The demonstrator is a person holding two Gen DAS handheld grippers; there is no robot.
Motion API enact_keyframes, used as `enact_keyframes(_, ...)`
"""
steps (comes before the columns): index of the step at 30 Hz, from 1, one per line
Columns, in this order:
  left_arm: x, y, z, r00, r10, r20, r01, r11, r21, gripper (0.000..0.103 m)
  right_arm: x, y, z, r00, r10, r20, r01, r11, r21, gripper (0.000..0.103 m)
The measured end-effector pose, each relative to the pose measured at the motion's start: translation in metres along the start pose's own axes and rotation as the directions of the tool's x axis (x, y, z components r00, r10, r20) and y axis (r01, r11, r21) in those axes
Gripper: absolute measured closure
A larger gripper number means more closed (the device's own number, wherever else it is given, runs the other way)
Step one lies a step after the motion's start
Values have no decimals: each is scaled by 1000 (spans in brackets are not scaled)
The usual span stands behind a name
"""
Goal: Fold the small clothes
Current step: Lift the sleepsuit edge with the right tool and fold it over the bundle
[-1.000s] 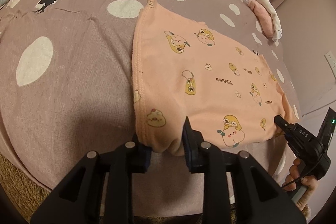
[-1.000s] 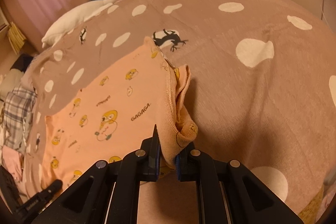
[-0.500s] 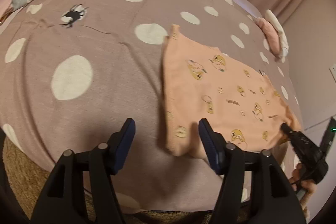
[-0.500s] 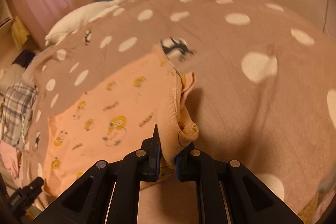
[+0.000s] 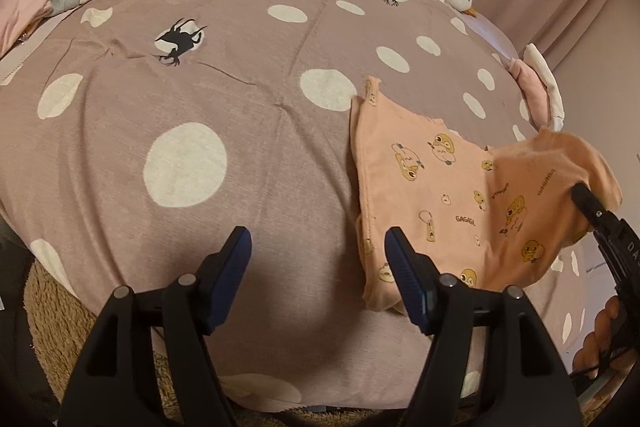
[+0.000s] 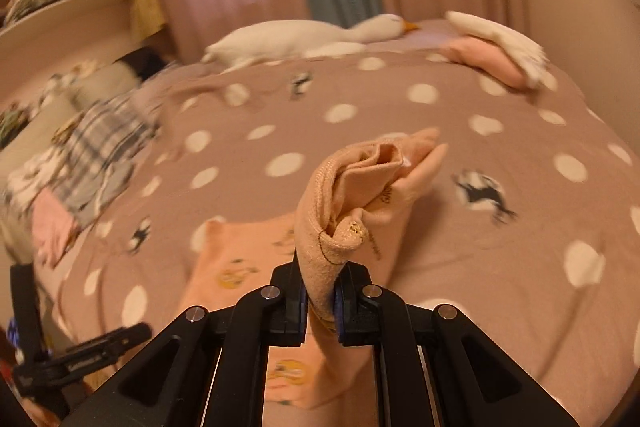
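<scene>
On the spotted bedspread (image 5: pixel 248 115) the peach garment (image 5: pixel 432 195) lies flat at its left side, its right edge lifted and clamped in the right gripper (image 6: pixel 320 301). The left gripper (image 5: pixel 318 255) hangs just beside the garment's near-left corner, jaws opening with nothing between them. The fold likely runs right-over-left.

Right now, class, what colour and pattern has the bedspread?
Dusty mauve bedspread with white dots; left wrist view.

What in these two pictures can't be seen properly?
- Right wrist view: clothes pile and spotted cover smeared by motion blur.
- Right wrist view: the peach shirt, bunched in the right gripper, hides the fabric behind it.
- Left wrist view: right gripper cut off by the picture's edge.
</scene>
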State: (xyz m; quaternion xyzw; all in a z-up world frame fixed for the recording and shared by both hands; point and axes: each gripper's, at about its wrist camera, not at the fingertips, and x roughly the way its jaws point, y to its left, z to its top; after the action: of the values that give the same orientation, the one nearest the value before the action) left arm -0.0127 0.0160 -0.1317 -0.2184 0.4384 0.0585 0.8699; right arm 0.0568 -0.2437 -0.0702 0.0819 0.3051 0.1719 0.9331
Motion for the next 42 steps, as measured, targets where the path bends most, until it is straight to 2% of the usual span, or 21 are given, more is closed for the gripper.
enact_keyframes(3, -1, 1, 0, 1000, 7, 5, -7, 1000, 3, 34, 8, 14, -7, 999, 37, -30, -38, 998, -43, 92)
enact_keyframes(8, 0, 3, 0, 1000, 21, 5, -21, 1000, 7, 33, 29, 28, -28, 989, 72, -129, -85, 992, -94, 92)
enact_keyframes(14, 1, 2, -1, 1000, 23, -1, -23, 1000, 12, 33, 47, 26, -48, 968, 102, -230, -121, 990, -70, 92)
enact_keyframes(20, 0, 1, -1, 1000, 21, 2, -21, 1000, 13, 33, 51, 26, -56, 956, 116, -270, -134, 990, -49, 92)
enact_keyframes(28, -4, -3, 1, 1000, 15, 9, -15, 1000, 22, 33, 54, 26, -60, 945, 130, -300, -148, 988, -38, 92)
enact_keyframes(33, -12, -9, 6, 1000, -8, 30, 7, 999, 42, 31, 39, 18, -52, 945, 176, -276, -181, 983, 7, 92)
enact_keyframes(36, -16, -14, 11, 998, -45, 34, 43, 997, 57, 29, 25, 13, -47, 953, 184, -240, -185, 983, 17, 79)
enact_keyframes(38, -16, -20, 14, 997, -76, 24, 74, 995, 70, 29, 15, 7, -44, 962, 179, -205, -177, 984, 28, 64)
enact_keyframes(42, -11, -32, 21, 985, -170, -21, 171, 981, 90, 28, 8, -9, -41, 977, 132, -170, -123, 991, 58, 64)
